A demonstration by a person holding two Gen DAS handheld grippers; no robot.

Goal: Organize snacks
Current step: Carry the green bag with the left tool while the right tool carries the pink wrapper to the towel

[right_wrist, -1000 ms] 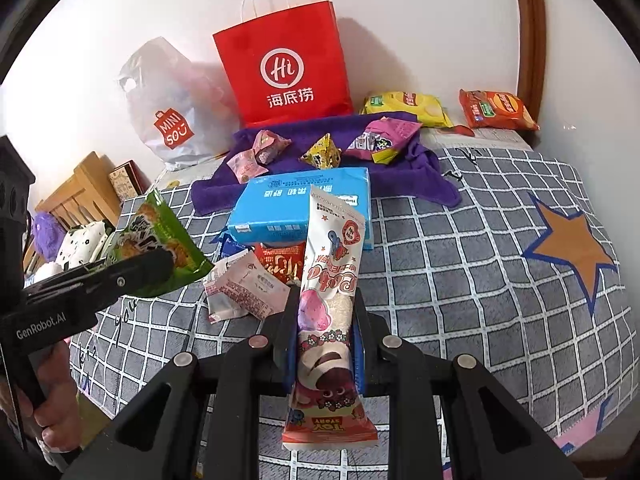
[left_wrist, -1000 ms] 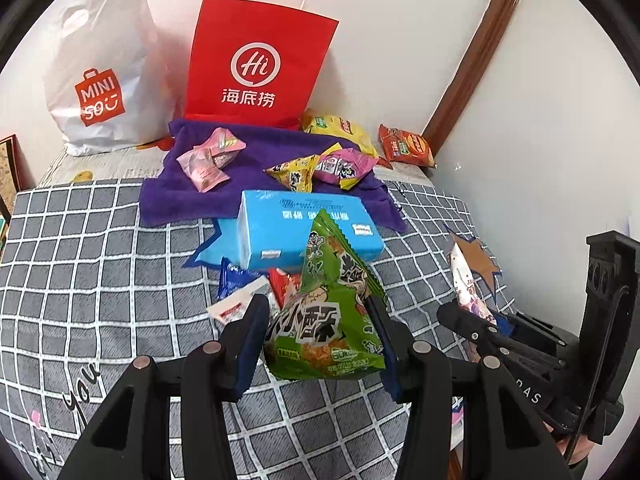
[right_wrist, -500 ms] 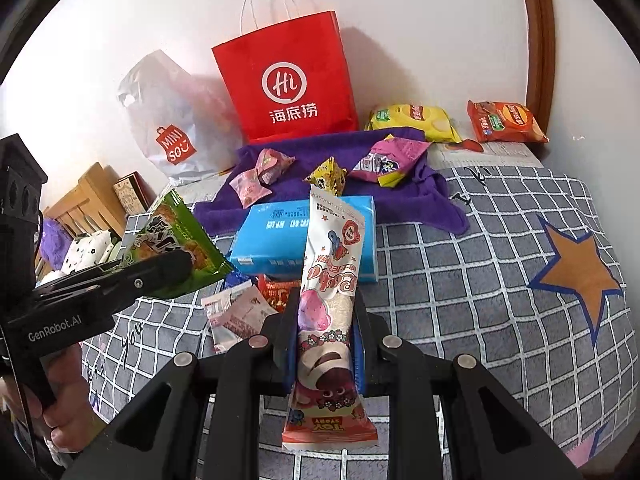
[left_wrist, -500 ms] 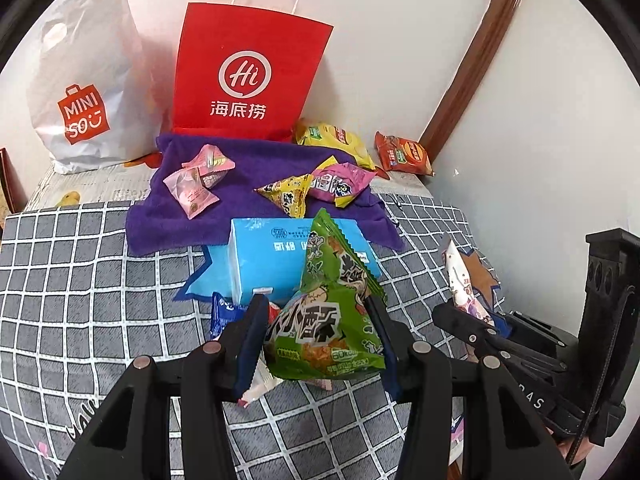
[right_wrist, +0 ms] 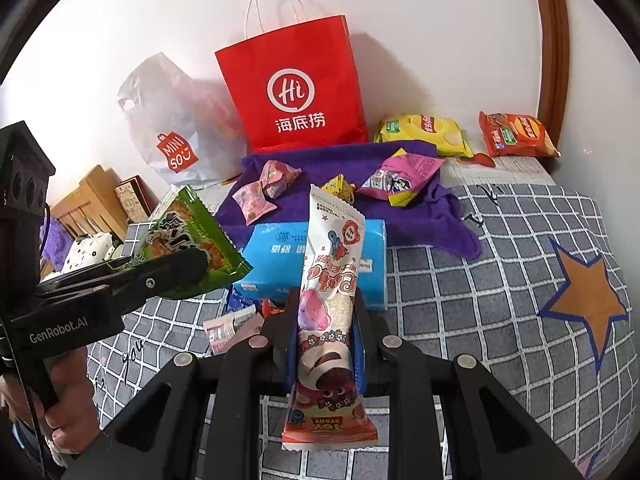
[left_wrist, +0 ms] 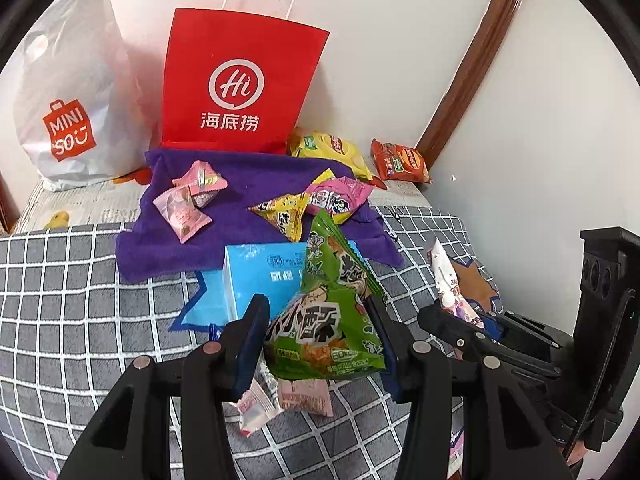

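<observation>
Left claw grips green triangular snack bag; right claw clamps long white-pink wrapper

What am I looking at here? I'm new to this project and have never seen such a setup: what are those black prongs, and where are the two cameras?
No robot arm is involved: a person holds a black two-finger gripper in each hand, each with a fisheye camera looking forward along its fingers. That explains the round, bent pictures.

In the left wrist view, the left gripper is clamped on a green triangular snack bag. In the right wrist view, the right gripper is shut on a long pink-and-white snack packet. Each view also catches the other gripper at its edge.

Below lies a grey checked cover with a purple towel carrying small snack bags, a blue tissue pack, and loose sachets. By the wall stand a red paper bag, a white Miniso bag, and yellow and orange chip bags.
</observation>
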